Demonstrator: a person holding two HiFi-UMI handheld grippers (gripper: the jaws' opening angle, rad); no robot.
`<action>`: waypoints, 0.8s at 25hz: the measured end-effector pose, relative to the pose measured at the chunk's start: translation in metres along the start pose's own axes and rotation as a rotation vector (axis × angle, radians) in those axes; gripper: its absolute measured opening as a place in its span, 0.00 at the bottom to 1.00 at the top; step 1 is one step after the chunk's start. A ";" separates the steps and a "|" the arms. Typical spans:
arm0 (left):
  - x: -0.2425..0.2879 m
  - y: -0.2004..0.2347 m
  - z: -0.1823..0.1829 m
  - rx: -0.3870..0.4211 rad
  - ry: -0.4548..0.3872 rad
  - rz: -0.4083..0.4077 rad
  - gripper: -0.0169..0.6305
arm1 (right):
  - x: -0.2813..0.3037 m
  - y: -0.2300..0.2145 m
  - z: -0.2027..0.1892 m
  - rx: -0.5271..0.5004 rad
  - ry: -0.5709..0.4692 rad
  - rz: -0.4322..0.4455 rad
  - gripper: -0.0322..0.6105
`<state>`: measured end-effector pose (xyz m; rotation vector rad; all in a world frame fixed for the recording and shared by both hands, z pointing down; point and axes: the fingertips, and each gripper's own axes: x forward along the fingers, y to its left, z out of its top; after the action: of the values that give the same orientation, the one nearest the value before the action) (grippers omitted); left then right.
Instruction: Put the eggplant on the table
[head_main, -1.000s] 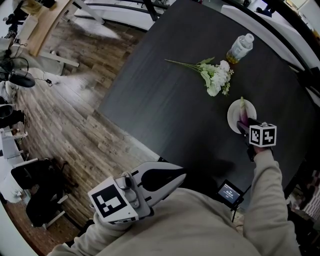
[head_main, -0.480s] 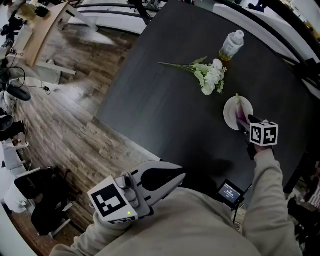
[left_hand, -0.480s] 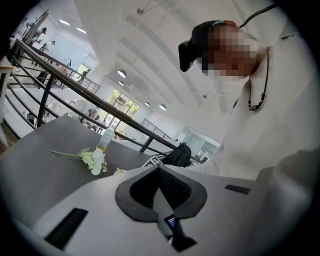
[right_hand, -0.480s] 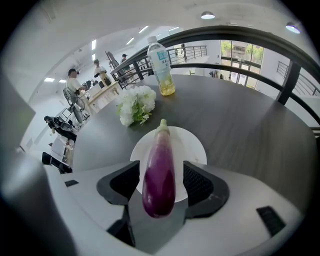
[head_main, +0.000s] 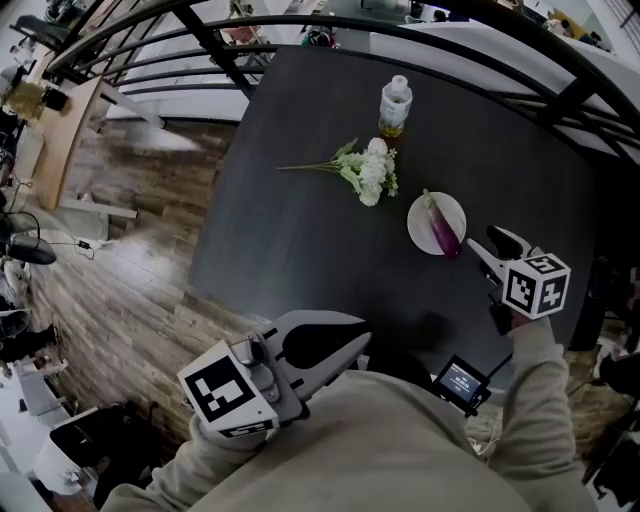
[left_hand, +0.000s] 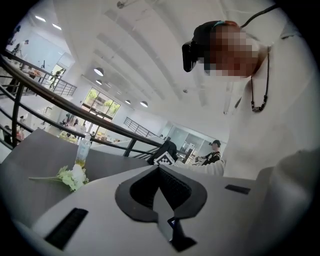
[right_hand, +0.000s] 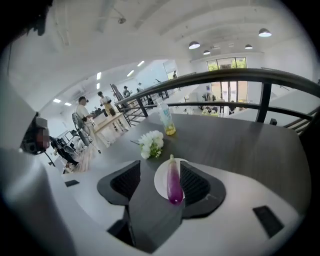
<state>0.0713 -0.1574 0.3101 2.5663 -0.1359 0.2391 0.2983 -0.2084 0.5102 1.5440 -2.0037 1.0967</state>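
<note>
A purple eggplant (head_main: 441, 229) (right_hand: 173, 183) lies on a small white plate (head_main: 424, 218) (right_hand: 160, 184) at the right of the dark table (head_main: 300, 220). My right gripper (head_main: 492, 246) (right_hand: 161, 172) stands open just short of the plate on the near side, nothing between its fingers, with the eggplant in line with the gap. My left gripper (head_main: 360, 336) (left_hand: 159, 168) is held back by the person's body at the table's near edge, shut and holding nothing.
A bunch of white flowers (head_main: 362, 172) (right_hand: 151, 143) lies left of the plate, a plastic bottle (head_main: 394, 105) (right_hand: 166, 119) stands beyond it. A small device with a screen (head_main: 460, 382) sits at the near edge. A dark railing (head_main: 300, 22) runs past the far side; wooden floor (head_main: 120, 270) lies left.
My right gripper has drawn back from over the plate toward the person and is now apart from the eggplant. The eggplant stays on the plate. The head view has shifted.
</note>
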 end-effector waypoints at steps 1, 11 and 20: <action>0.004 -0.004 0.006 0.020 -0.001 -0.018 0.03 | -0.016 0.008 0.007 -0.009 -0.034 0.013 0.45; 0.055 -0.037 0.048 0.196 -0.015 -0.241 0.03 | -0.155 0.049 0.034 0.068 -0.410 0.051 0.10; 0.085 -0.068 0.085 0.285 -0.035 -0.372 0.03 | -0.261 0.117 0.061 0.019 -0.626 0.060 0.07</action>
<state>0.1762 -0.1498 0.2212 2.8135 0.3872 0.0747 0.2830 -0.0790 0.2486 2.0306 -2.4409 0.6977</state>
